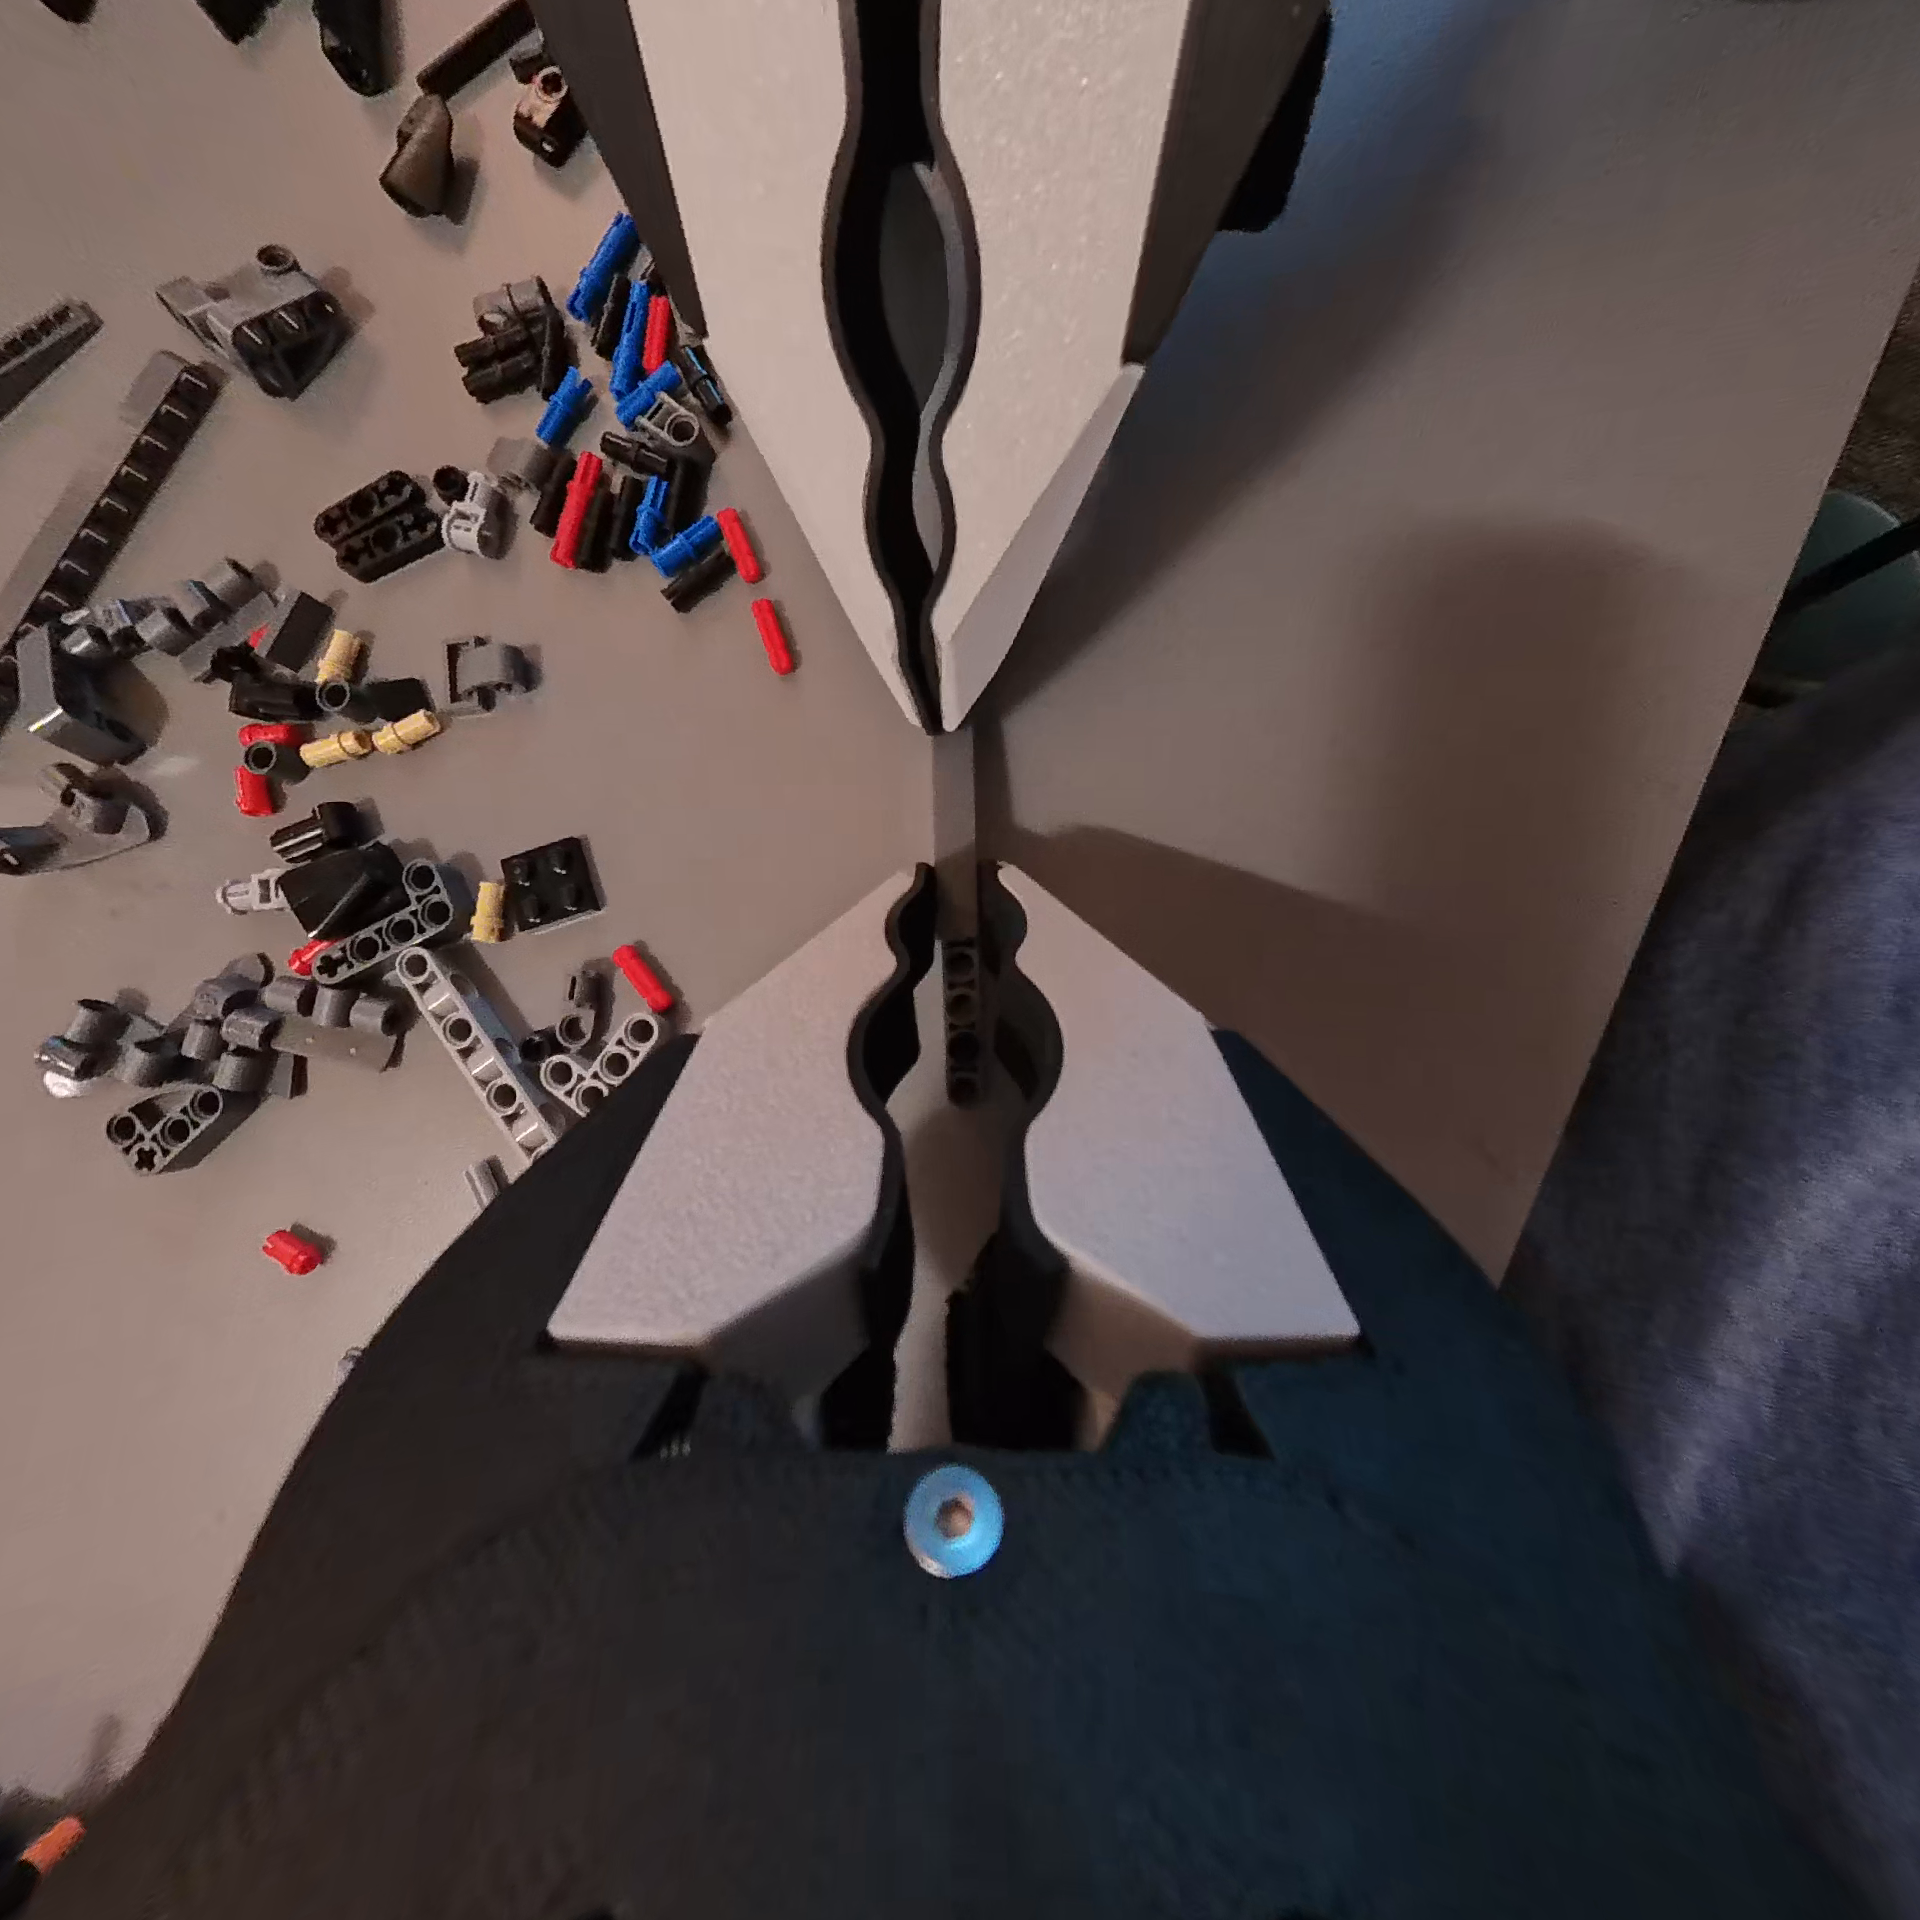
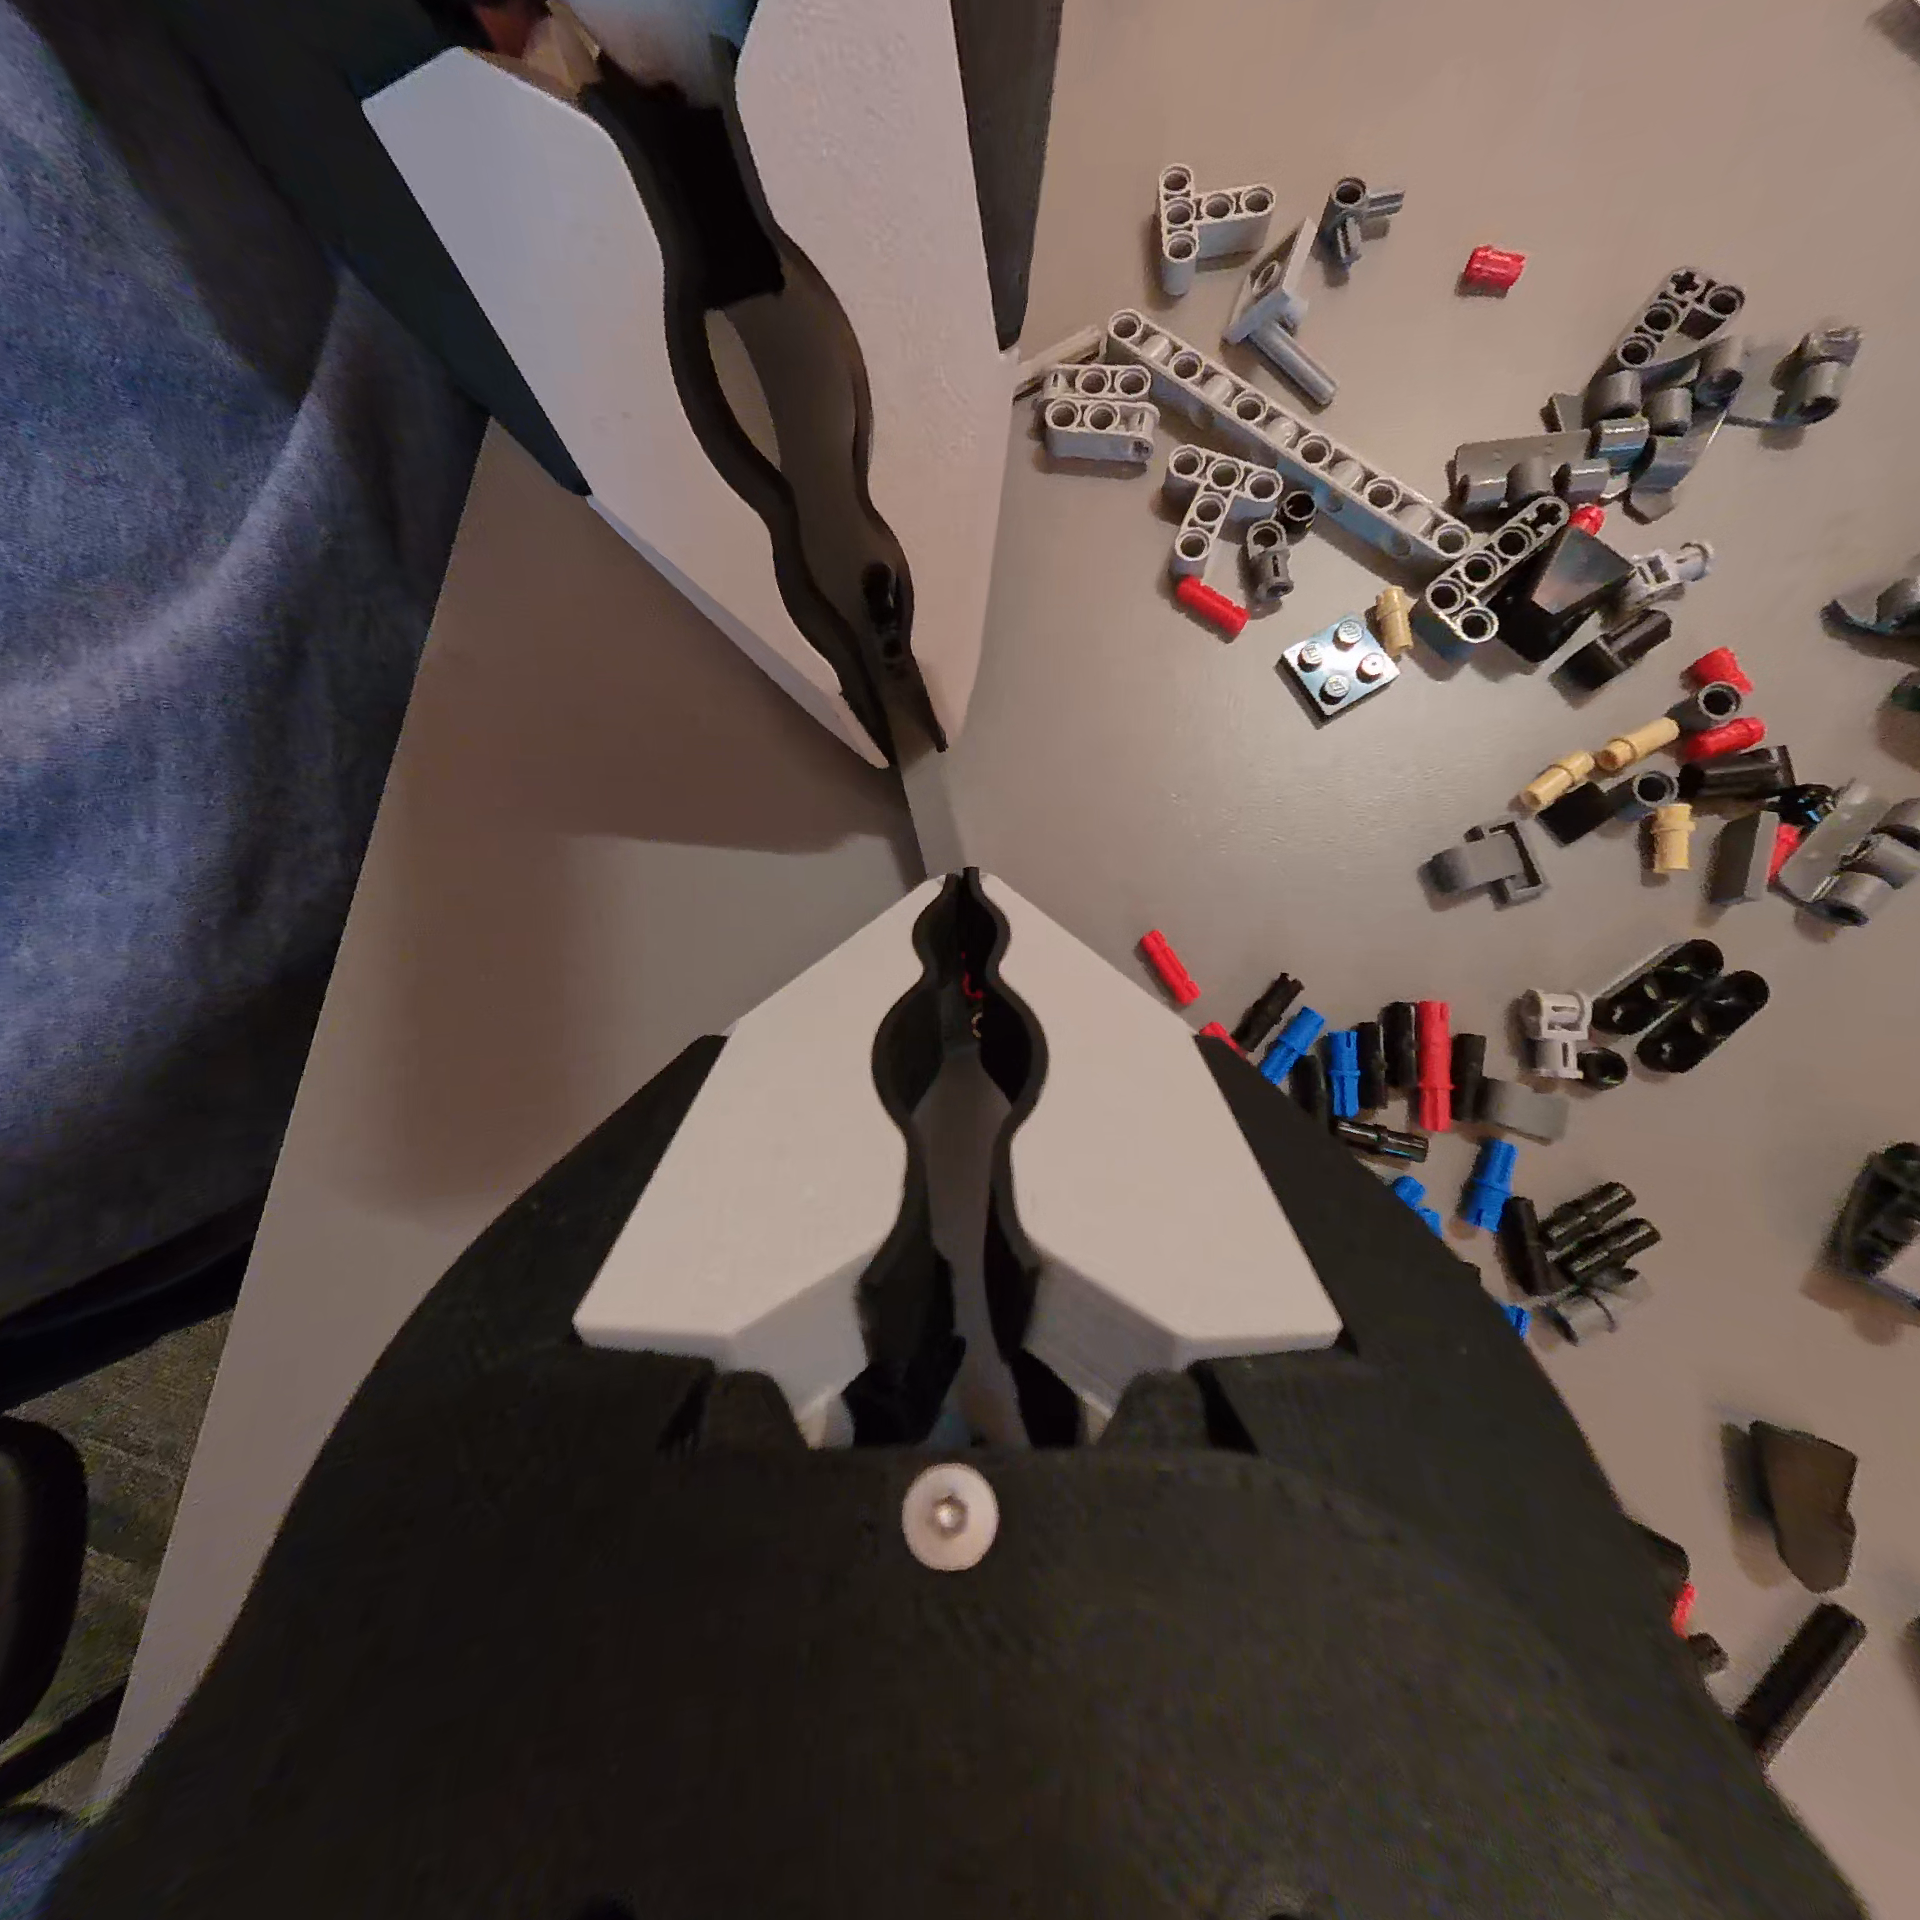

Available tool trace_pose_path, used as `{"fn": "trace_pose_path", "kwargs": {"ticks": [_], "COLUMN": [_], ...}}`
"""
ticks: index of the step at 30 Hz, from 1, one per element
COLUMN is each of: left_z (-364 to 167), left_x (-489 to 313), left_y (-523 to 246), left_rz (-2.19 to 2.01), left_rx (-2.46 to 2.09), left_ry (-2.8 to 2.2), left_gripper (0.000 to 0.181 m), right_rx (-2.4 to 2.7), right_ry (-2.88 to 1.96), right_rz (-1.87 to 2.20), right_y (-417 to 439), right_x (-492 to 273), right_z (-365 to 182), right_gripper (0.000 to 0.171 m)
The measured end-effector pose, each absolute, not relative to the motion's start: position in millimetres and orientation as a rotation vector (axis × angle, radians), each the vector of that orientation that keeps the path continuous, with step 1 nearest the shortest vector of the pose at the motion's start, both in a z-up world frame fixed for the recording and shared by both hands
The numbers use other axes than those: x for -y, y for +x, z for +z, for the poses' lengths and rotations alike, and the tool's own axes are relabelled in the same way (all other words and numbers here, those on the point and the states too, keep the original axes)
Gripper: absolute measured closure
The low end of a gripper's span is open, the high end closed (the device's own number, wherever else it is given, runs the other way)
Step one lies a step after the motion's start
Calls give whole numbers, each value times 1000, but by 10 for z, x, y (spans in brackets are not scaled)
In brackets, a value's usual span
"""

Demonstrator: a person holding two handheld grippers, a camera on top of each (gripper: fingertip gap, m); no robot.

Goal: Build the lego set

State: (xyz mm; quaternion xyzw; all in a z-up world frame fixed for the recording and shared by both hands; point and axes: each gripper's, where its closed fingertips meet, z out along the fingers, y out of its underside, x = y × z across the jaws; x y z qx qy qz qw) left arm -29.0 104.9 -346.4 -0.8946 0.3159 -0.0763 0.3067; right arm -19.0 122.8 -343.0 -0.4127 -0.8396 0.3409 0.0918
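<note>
- loose lego parts [image 1: 416, 727], left half of the left wrist view, scattered on the grey table [image 1: 1299, 727]; risk judged: a dropped piece would land among look-alike pins and beams and be hard to find.
- left gripper [image 1: 951, 878], lower centre, claw narrow and clamped on a black beam [image 1: 962, 1013] set lengthwise between the pads; risk judged: a push along the beam could slide it back through the grip.
- right gripper [image 1: 935, 717], upper centre, tip to tip with the left one, claw narrow on a small black piece [image 2: 964, 992] with a red fleck; risk judged: a slight misalignment would jam the join or twist a piece out.
- table edge and blue cloth [image 1: 1766, 1143], right side; risk judged: the join sat near the edge, so a slip could send a part off the table.
- hard to make out: grey strip [image 1: 956, 800] between the two tips, kind not told; whether it touched either piece, not told.
- hidden: most of the small black piece, buried in the pads; the beam's far end; parts cut off at the upper left frame edge.
</note>
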Motion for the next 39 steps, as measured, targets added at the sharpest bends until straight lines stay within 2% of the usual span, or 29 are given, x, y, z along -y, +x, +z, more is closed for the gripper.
{"fn": "trace_pose_path", "kwargs": {"ticks": [3,4,5,6,9,10,15,21,27,39], "left_z": [-3456,-3438,-3399,-3343,-2929,-2775,-1863,-1267,-1410,-1340], "left_x": [-1055,-1063,-1062,-1044,-1104,-1132,-1780,-2882,-3279,-3163], "left_y": [-281,-275,-267,-264,-385,-458,-1439,-2640,-3438,-3516], "left_rz": [-215,-219,-237,-258,-252,-238,258,629,853,790], "left_rx": [-833,-829,-820,-827,-786,-786,-744,-637,-545,-477], "left_ry": [-2354,-2337,-2326,-2321,-2228,-2202,-2040,-1866,-1913,-1772], "left_gripper": [175,171,154,146,142,144,179,181,181,181], "right_rx": [2437,2417,2399,2375,2301,2279,2170,2139,2156,2139], "right_ry": [-1238,-1235,-1228,-1223,-1216,-1218,-1205,-1204,-1211,-1215], "right_rz": [1089,1107,1101,1107,1148,1149,1189,1164,1163,1232], "right_y": [-213,-211,-210,-213,-219,-222,-244,-271,-282,-280], "right_x": [-1223,-1235,-1262,-1287,-1360,-1394,-1534,-1606,-1604,-1612], "right_z": [-3348,-3297,-3260,-3221,-3123,-3106,-2965,-2999,-3086,-3074], "right_gripper": [171,171,171,171,169,168,170,171,171,171]}}
